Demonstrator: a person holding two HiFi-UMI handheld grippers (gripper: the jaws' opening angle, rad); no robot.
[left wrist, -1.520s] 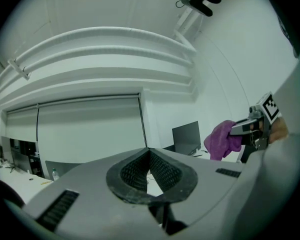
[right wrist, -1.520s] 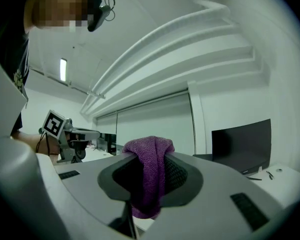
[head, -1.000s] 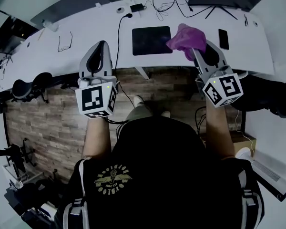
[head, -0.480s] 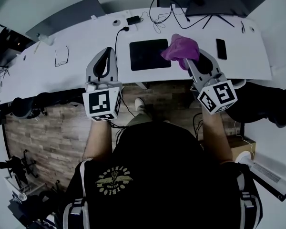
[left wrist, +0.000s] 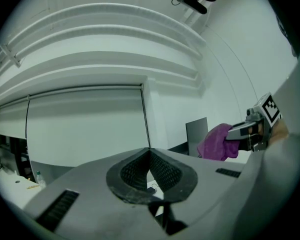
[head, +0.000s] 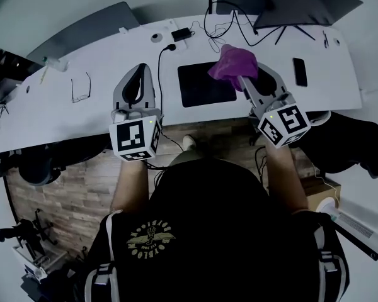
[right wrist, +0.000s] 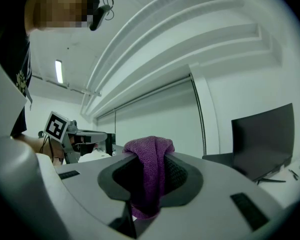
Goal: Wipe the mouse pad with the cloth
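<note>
The black mouse pad (head: 201, 85) lies flat in the middle of the white desk (head: 82, 118). Above the pad's right edge hangs a bunched purple cloth (head: 232, 63), with my right gripper (head: 238, 75) shut on it. In the right gripper view the cloth (right wrist: 150, 176) fills the gap between the jaws and spills over the tips. My left gripper (head: 137, 70) hovers over the desk to the left of the pad, its jaws together with nothing between them (left wrist: 149, 151). The left gripper view also catches the cloth (left wrist: 217, 142) at its right.
Glasses (head: 80, 88) lie on the desk at the left. A phone (head: 300, 72) rests at the right. An adapter (head: 184, 34) and tangled cables (head: 230, 21) sit behind the pad, below a dark monitor (head: 309, 2). The desk's front edge runs just under both grippers.
My right gripper has carried the cloth leftwards, from beside the pad to over its right edge. The left gripper stays shut and has shifted only slightly.
</note>
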